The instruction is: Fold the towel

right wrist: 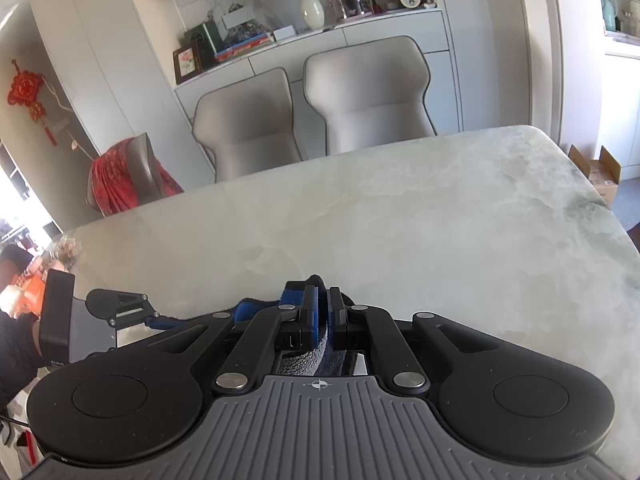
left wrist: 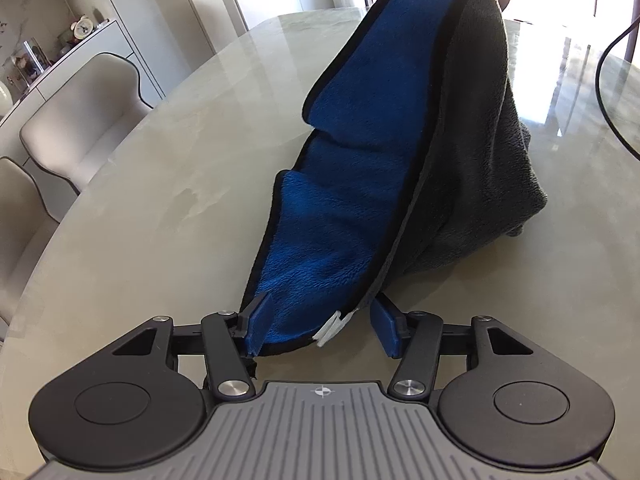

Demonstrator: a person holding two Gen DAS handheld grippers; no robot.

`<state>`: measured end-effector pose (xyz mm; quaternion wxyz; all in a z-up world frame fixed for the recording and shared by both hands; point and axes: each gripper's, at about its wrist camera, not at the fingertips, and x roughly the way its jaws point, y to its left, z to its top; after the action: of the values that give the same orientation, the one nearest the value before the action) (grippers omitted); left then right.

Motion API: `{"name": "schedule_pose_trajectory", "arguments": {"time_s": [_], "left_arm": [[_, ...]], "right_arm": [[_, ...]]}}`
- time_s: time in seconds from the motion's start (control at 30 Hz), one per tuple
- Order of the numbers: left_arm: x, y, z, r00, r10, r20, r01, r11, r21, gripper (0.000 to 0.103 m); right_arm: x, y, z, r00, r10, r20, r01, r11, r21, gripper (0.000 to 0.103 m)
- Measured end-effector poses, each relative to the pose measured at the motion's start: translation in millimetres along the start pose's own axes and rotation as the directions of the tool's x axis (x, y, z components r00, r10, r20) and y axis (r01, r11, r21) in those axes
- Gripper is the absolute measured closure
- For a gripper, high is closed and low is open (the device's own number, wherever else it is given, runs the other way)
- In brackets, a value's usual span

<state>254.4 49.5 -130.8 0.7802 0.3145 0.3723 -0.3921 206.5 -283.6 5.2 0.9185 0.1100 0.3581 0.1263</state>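
Note:
A towel, blue on one side and grey on the other with a black hem, hangs draped from the upper right down to the marble table. Its lower corner with a white tag lies between the fingers of my left gripper, which is open around it. My right gripper is shut on the towel's edge, above the table; blue and grey cloth shows between its pads. The left gripper also shows at the left of the right wrist view.
Beige chairs stand along the table's edge. A sideboard with vase, clock and books stands behind them. A black cable curves over the table at right. A cardboard box sits on the floor.

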Motion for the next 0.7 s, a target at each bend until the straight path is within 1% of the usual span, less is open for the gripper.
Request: {"name": "schedule_pose_trajectory", "arguments": {"time_s": [0.07,0.1,0.2,0.3,0.37,0.43,0.47,0.5,0.6,0.67,0.7], "left_arm": [[-0.3,4.2,0.1,1.0,-0.023,-0.001,0.023,1.0,-0.018,0.062],[-0.6,5.6,0.3,1.0,-0.026,-0.004,0.026,0.999,-0.021,0.067],[-2.2,7.2,2.6,1.0,-0.023,-0.021,0.022,1.0,-0.013,0.076],[-4.5,4.2,5.9,0.999,-0.02,-0.039,0.02,1.0,0.009,0.08],[-5.8,2.7,6.3,0.999,-0.011,-0.05,0.012,1.0,0.02,0.08],[-5.7,1.6,6.1,0.999,-0.006,-0.053,0.007,1.0,0.025,0.08],[-4.9,0.8,6.5,0.999,-0.003,-0.053,0.005,1.0,0.028,0.08],[-5.1,0.5,6.1,0.999,-0.001,-0.053,0.002,1.0,0.03,0.079],[-4.0,0.9,4.8,0.999,0.003,-0.048,-0.001,1.0,0.027,0.077],[-1.5,1.7,4.6,0.999,-0.001,-0.044,0.002,1.0,0.024,0.075],[2.1,2.9,5.2,0.999,-0.002,-0.043,0.003,1.0,0.024,0.075]], "right_arm": [[-4.3,-1.9,2.0,1.0,0.005,0.016,-0.005,1.0,0.017,0.098],[-6.7,-3.3,3.1,1.0,0.007,0.025,-0.008,1.0,0.027,0.098],[-15.2,-8.8,7.4,0.998,0.012,0.061,-0.016,0.998,0.061,0.098],[-18.8,-13.7,11.4,0.997,0.017,0.069,-0.022,0.997,0.077,0.098],[-16.5,-14.5,10.8,0.999,0.021,0.043,-0.024,0.997,0.07,0.095],[-9.2,-13.9,6.1,1.0,0.001,0.003,-0.001,0.999,0.054,0.08],[-3.6,-14.9,1.6,1.0,-0.023,-0.016,0.023,0.999,0.044,0.062],[3.1,-17.8,-2.4,0.998,-0.048,-0.039,0.049,0.998,0.037,0.056],[28.1,-34.6,-14.9,0.983,-0.122,-0.138,0.128,0.991,0.036,0.056],[41.9,-45.5,-25.1,0.972,-0.13,-0.198,0.143,0.988,0.051,0.056],[46.1,-46.0,-30.5,0.969,-0.122,-0.214,0.13,0.991,0.025,0.056]]}}
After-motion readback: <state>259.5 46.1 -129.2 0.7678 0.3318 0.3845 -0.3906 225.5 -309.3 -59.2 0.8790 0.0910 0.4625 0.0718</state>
